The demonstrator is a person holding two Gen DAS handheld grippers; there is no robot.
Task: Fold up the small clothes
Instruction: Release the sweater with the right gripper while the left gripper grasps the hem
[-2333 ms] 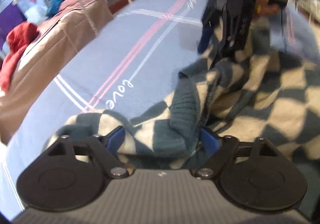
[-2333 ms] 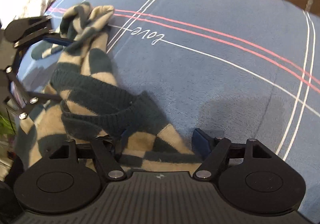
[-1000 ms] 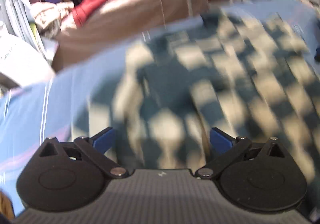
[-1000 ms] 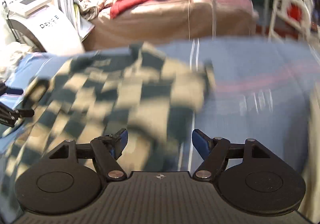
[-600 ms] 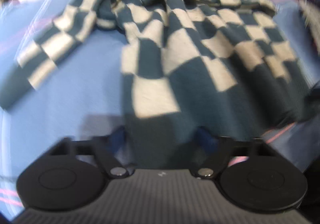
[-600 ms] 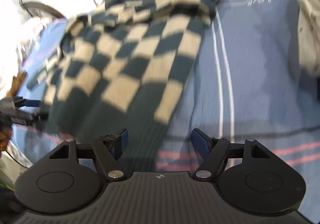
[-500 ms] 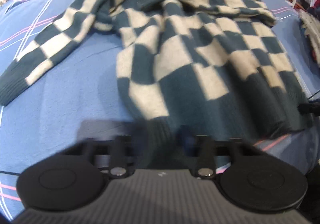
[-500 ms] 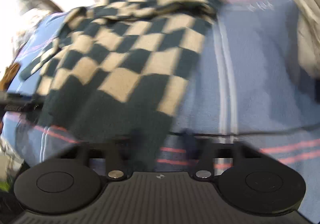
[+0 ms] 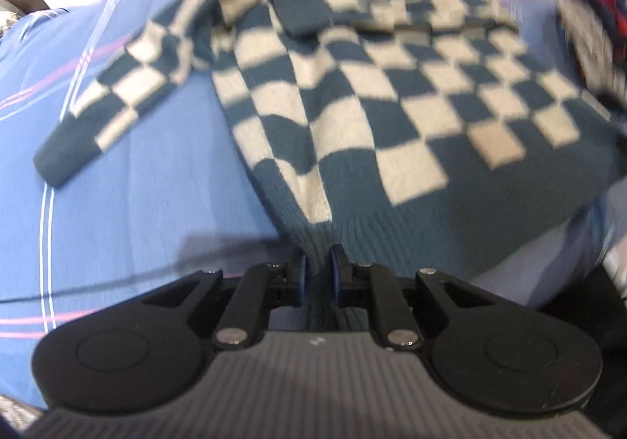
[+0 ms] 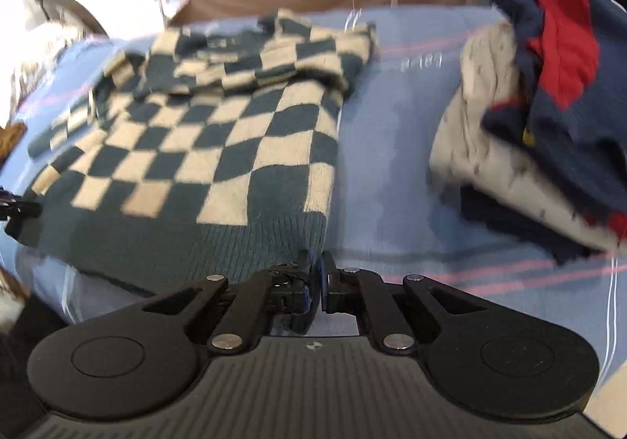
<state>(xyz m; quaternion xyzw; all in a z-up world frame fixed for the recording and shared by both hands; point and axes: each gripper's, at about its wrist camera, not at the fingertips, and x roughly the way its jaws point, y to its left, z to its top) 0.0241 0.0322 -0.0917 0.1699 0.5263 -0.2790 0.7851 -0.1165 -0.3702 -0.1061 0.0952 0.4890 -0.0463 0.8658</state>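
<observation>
On the blue striped bedspread [image 9: 129,204] before you lies one checkered sweater [image 9: 392,94], teal and cream, spread flat with its ribbed hem nearest both cameras. Your left gripper [image 9: 316,269] is clamped on that hem at its 6 o'clock corner, jaws nearly together with knit pinched between them. Your right gripper [image 10: 316,274] pinches the opposite hem corner, likewise at 6 o'clock in its own view, teal ribbing caught between the blue pads. One sleeve [image 9: 113,109] extends toward 10 o'clock in the left view, cuff flat on the cover; the other sleeve [image 10: 274,58] lies folded across the chest at 12 o'clock in the right view. A pile of clothes [image 10: 540,133], cream, navy and red, sits at 3 o'clock, apart from the sweater.
</observation>
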